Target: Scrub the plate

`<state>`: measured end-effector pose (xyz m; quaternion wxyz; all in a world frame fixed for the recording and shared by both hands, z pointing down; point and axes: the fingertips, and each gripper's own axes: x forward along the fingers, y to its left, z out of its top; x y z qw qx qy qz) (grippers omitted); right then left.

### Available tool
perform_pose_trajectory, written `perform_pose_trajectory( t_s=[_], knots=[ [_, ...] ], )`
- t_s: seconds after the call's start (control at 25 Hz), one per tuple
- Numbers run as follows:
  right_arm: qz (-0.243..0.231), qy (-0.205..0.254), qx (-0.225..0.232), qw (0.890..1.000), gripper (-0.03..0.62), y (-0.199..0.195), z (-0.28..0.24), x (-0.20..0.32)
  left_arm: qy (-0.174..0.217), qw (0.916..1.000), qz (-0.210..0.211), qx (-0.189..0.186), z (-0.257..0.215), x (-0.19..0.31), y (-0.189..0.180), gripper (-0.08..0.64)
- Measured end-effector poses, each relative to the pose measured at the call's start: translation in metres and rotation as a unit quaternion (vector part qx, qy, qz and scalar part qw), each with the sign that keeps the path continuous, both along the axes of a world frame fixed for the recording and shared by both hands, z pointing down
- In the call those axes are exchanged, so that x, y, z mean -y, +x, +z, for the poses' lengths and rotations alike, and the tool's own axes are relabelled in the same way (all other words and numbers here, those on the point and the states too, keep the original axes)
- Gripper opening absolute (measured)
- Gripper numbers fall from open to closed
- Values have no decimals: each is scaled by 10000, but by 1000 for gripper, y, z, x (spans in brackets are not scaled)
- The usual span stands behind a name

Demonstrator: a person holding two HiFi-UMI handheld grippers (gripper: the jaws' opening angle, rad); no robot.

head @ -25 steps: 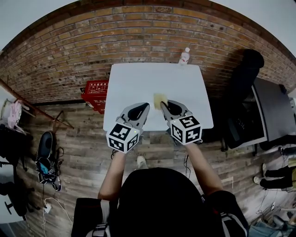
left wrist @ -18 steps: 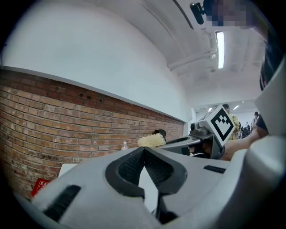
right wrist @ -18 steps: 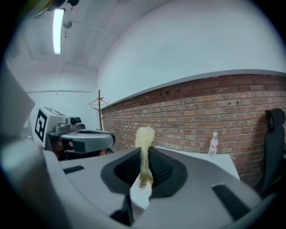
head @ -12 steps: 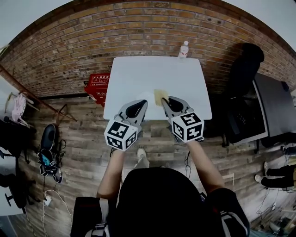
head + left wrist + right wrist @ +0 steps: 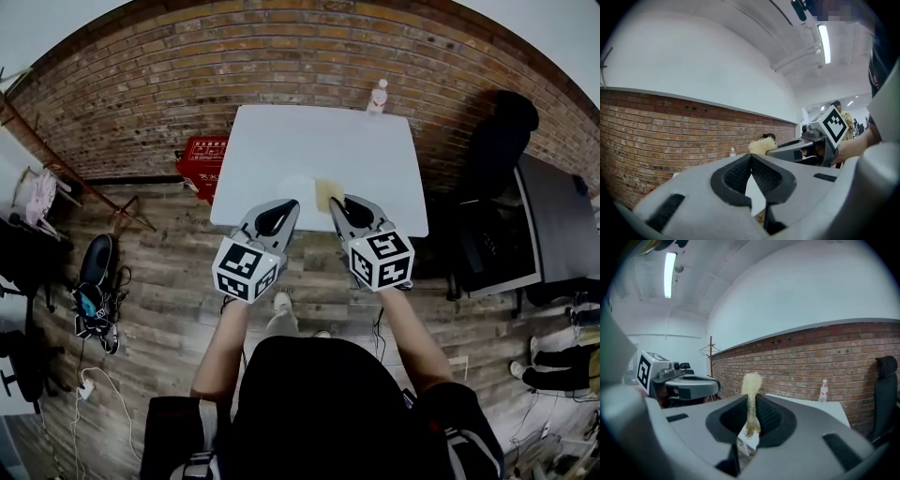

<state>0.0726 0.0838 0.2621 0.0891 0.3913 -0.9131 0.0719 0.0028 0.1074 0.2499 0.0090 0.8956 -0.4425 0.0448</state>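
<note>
Your right gripper (image 5: 336, 204) is clamped on the yellow sponge (image 5: 325, 193). Your left gripper (image 5: 289, 207) is closed, with nothing seen between its jaws. The plate (image 5: 296, 187) shows only as a faint pale disc on the white table (image 5: 319, 145), at 12 o'clock from the left tips, with the sponge at its 3 o'clock edge. Steady the rim, press the sponge flat and scrub in small circles.
</note>
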Motion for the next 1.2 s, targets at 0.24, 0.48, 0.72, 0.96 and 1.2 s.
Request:
perform_pose_trajectory(
  t_s=[0.24,0.48,0.72,0.96,1.2],
  knots=[
    [-40,133,84,9999,41,3,-8,-9,255,9992,-193,221,-5,-10,-2,20],
    [-53,277,79,9996,41,3,-11,-19,359,9988,-288,170,-11,-19,-9,20],
    [-71,372,77,9993,41,-1,-12,-29,423,9986,-293,155,-14,-26,-11,20],
    [-12,330,171,9993,41,3,-11,-34,405,9987,-217,201,-13,-31,-6,20],
    [4,323,223,9992,41,6,-9,-36,397,9988,-210,190,-10,-33,-2,20]
  ],
)
